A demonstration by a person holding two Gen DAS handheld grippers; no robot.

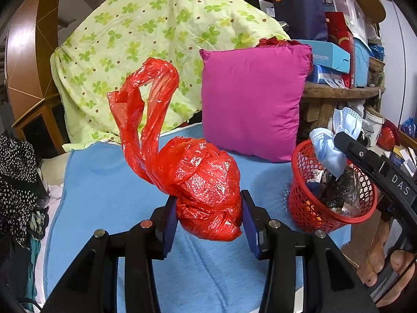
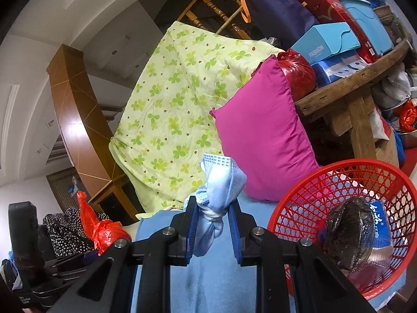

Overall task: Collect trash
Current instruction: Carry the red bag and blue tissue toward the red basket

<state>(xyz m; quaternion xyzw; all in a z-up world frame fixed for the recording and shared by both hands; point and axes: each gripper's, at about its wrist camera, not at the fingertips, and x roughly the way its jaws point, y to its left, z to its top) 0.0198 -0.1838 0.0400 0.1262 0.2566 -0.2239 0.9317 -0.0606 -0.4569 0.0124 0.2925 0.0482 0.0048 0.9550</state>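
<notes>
My left gripper (image 1: 207,203) is shut on a knotted red plastic bag (image 1: 203,182), lifted above the blue sheet (image 1: 104,182), its handles trailing up to the left. That bag (image 2: 104,230) shows small at the lower left in the right wrist view. My right gripper (image 2: 212,224) is shut on crumpled light blue face masks (image 2: 219,190); in the left wrist view the masks (image 1: 331,143) hang over the red mesh basket (image 1: 307,203). The basket (image 2: 312,195), at the right, holds a dark wrapped lump (image 2: 349,237) and a blue packet.
A magenta cushion (image 1: 252,99) leans behind the basket, beside a green clover-print quilt (image 1: 156,39). A wooden shelf (image 1: 338,91) stacked with boxes and bags stands at the right. Dotted black clothing (image 1: 18,182) lies at the left. A person's bare toes (image 1: 378,260) show at the lower right.
</notes>
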